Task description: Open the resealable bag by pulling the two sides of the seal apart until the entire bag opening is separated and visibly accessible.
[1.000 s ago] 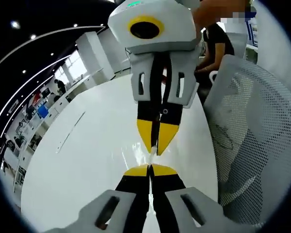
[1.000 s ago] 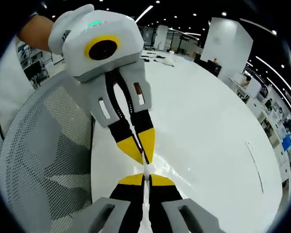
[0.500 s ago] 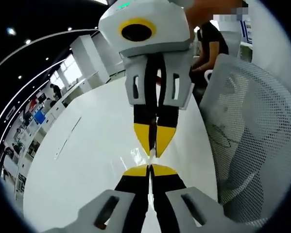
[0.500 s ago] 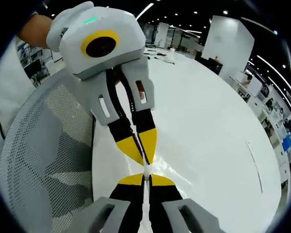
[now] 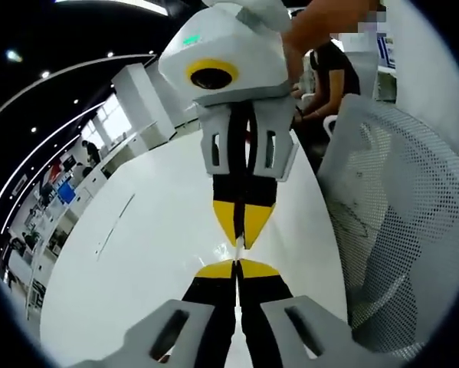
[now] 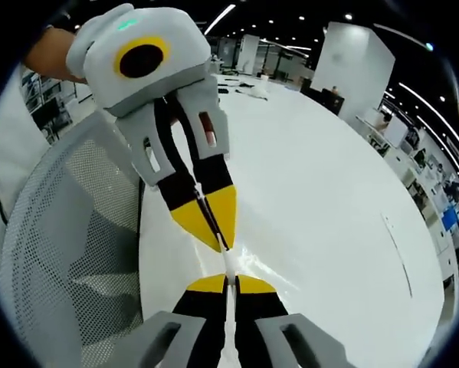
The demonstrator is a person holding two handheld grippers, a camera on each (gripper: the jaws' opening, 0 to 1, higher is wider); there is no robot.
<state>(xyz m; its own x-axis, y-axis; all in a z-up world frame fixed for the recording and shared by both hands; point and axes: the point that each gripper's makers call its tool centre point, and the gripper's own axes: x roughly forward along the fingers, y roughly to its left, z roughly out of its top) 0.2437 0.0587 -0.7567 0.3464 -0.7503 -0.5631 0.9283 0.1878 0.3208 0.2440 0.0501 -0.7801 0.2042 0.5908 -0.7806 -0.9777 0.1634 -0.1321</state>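
1. The left tool (image 5: 237, 264) and right tool (image 5: 242, 242) meet tip to tip above the desk (image 5: 137, 253).
2. The bag (image 6: 228, 266) is pinched between them.
3. A mesh chair (image 5: 398, 230) stands beside the desk.

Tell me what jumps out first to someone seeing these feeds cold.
The two grippers meeting tip to tip mid-frame: the left gripper and right gripper each pinch a thin clear bag edge between them. Around them spread a glossy white table and a white mesh chair.
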